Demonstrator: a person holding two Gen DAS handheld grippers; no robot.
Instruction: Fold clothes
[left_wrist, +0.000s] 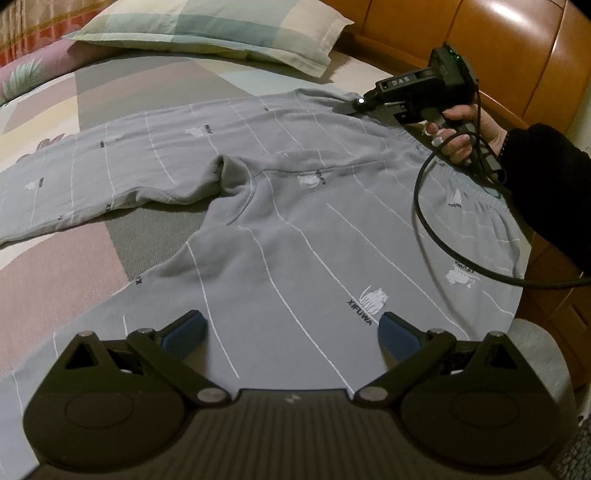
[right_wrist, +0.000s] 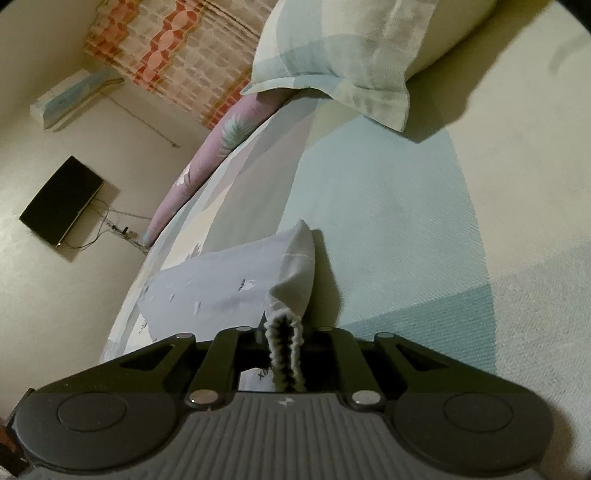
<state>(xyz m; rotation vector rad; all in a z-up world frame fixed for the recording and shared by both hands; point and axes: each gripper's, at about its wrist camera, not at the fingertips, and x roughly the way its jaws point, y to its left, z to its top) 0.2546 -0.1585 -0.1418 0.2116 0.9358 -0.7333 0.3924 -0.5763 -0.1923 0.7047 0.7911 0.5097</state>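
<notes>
Grey striped trousers (left_wrist: 288, 206) lie spread across the patchwork bedsheet (left_wrist: 55, 266), legs running toward nine o'clock. The right gripper (right_wrist: 286, 354) is clamped on the bunched elastic waistband (right_wrist: 284, 358) at two o'clock in the left wrist view. The left gripper (left_wrist: 291, 332) hovers at six o'clock, jaws wide and empty. A pillow (left_wrist: 221, 26) sits at twelve.

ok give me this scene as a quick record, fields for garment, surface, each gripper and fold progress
garment: grey trousers with white stripes, spread flat, legs running off to the left
surface: bed with patchwork sheet, pillow at the far end
left gripper: open, hovering over the near leg, gripping nothing
right gripper: shut on the elastic waistband, at the garment's far corner
hand: holds the right gripper's handle, dark sleeve
fold progress: no fold made yet
</notes>
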